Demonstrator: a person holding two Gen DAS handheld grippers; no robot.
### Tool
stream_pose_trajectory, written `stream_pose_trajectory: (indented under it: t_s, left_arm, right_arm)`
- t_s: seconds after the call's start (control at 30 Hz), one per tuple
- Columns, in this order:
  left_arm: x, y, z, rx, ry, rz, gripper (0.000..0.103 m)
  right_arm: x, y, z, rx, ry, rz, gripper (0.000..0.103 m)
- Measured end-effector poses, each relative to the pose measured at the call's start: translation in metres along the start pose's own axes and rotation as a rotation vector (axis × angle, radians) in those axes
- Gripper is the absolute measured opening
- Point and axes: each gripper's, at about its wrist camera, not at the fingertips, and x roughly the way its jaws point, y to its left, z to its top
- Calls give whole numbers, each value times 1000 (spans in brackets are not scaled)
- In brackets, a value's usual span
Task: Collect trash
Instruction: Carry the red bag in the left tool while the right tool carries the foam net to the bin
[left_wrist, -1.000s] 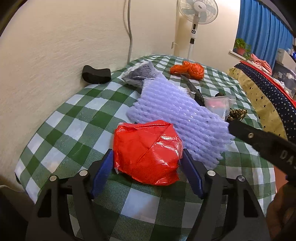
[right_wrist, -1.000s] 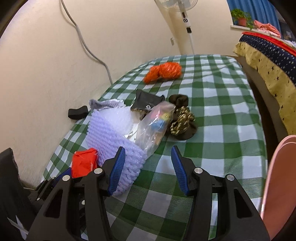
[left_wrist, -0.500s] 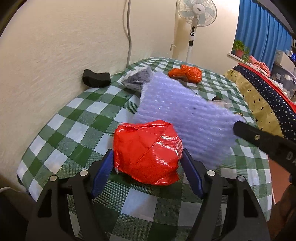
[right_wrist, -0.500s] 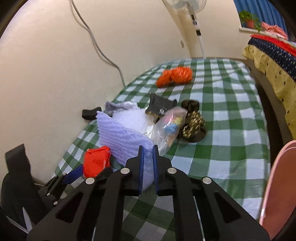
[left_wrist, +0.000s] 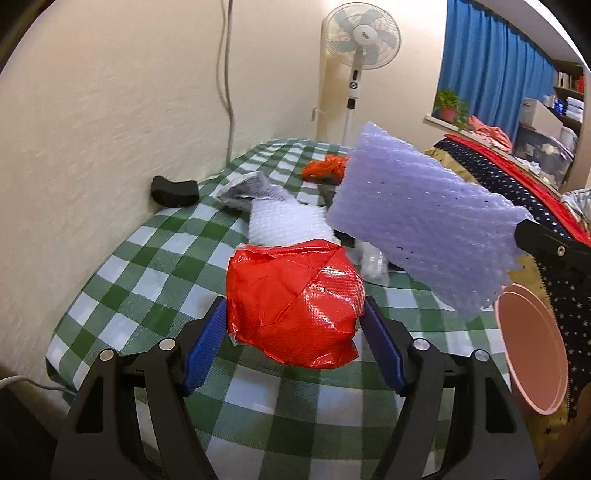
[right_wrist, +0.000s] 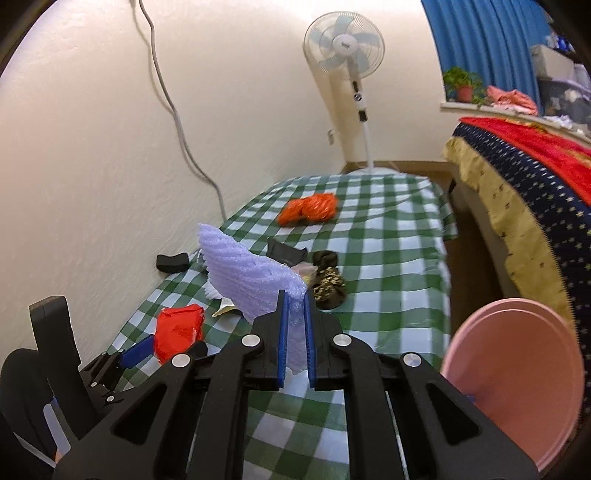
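My left gripper (left_wrist: 293, 325) holds a crumpled red plastic wrapper (left_wrist: 293, 301) between its blue pads, just above the checked tablecloth (left_wrist: 147, 280). My right gripper (right_wrist: 294, 314) is shut on a lilac foam sheet (right_wrist: 251, 275) and holds it lifted off the table; the sheet also shows in the left wrist view (left_wrist: 424, 221), hanging in the air. A pink bin (right_wrist: 517, 384) stands low to the right, beside the table. The red wrapper also shows in the right wrist view (right_wrist: 179, 330).
On the table lie white foam netting (left_wrist: 284, 223), a grey bag (left_wrist: 251, 192), an orange bag (right_wrist: 308, 210), a black pouch (right_wrist: 286, 251), a dark patterned bundle (right_wrist: 328, 284) and a black object (left_wrist: 173, 190) by the wall. A bed (right_wrist: 517, 177) stands right, a fan (right_wrist: 345, 48) behind.
My right gripper closed on the lilac foam sheet and lifted it off the table to the right. This uncovered white netting beneath. The left gripper kept the red wrapper and rose slightly.
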Motion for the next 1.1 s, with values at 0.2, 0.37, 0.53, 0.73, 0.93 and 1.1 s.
stream_pose_trajectory:
  t_s: [0.2,0.37,0.53,0.73,0.93,1.1]
  left_arm:
    - [-11,-11,1,27,-13,-49,70]
    - [-15,-22,0,51,-19,-89,70]
    - [-22,-37,2,80,-40,-124,70]
    - [-26,-55,5,111,-62,-170,70]
    - [-32,-73,8,148,-96,-209,70]
    - [-34,-89,7,177,-105,-237,70]
  right_arm:
    - [-32,-5,2,-10,-26,-81,9]
    - [-61,-23,8,49,-61,-148,9]
    - [-92,-45,17,108,-79,-225,9]
    - [-128,-64,29,109,-115,-323,9]
    - [-147,-87,24,164,-159,-408,9]
    - [-150,-105,13,222,-168,-447,9]
